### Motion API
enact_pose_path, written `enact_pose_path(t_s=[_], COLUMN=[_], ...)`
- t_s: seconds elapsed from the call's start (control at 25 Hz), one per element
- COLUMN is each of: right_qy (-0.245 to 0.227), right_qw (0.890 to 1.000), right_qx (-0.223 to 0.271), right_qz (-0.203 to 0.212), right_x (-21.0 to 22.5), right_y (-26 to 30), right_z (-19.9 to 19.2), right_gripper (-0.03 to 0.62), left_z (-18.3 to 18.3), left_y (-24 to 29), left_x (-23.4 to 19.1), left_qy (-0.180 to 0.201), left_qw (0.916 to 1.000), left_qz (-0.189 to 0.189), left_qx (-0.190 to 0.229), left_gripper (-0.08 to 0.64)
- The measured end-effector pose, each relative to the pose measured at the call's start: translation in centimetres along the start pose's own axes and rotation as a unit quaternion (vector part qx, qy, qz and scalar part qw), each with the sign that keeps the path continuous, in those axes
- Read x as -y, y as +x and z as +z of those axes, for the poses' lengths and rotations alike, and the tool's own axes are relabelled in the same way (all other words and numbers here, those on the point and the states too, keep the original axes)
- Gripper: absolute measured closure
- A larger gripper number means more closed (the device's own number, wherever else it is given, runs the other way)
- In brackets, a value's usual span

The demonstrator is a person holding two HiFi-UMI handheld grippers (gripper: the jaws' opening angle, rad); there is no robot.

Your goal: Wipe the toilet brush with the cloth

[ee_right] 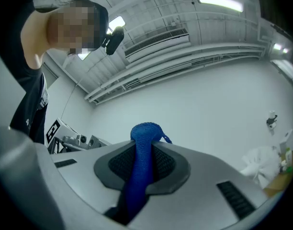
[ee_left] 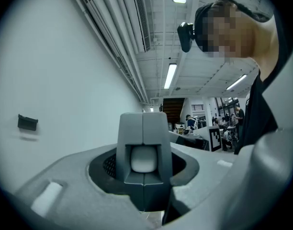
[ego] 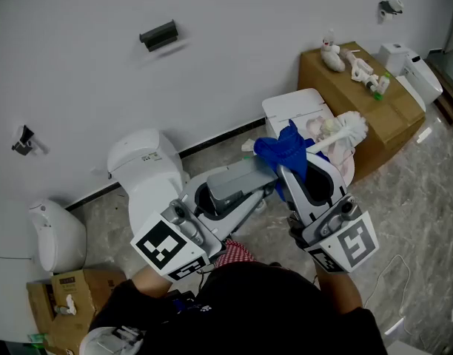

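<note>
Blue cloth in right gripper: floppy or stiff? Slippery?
Likely floppy: the blue cloth, pinched in the right gripper, crumples into a narrow fold and bunches over the toilet brush handle. Probably light, as a thin pinch carries it. Its coarse weave looks grippy, so it may drag rather than slide.

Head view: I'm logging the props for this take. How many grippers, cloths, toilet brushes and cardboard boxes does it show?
Grippers: 2, the left gripper and the right gripper
Blue cloth: 1
Toilet brush: 1
Cardboard boxes: 2
Total: 6
</note>
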State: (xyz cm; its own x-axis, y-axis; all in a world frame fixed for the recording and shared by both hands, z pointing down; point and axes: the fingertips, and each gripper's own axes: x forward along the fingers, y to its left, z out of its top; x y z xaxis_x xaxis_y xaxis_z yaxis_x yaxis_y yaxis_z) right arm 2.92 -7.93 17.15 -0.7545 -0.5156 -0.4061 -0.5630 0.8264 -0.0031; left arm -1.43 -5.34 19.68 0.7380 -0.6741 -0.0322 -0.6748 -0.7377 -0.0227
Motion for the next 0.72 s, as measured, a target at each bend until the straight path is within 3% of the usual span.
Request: enact_pose_path(t_s=[0.72], right_qy=[0.012], right_qw=[0.999], right_qx=[-0.011], right_qz=[-0.041], right_x=[2.8], right_y=[-0.9], right_z=[-0.5], right_gripper=[0.528], left_z=[0.3], left_y=[-0.1], left_x=[0.2], left_qy=[0.011], left_qw=[0.9999], left_qz=[0.001], left_qx=[-0.001], left_gripper=[0.391])
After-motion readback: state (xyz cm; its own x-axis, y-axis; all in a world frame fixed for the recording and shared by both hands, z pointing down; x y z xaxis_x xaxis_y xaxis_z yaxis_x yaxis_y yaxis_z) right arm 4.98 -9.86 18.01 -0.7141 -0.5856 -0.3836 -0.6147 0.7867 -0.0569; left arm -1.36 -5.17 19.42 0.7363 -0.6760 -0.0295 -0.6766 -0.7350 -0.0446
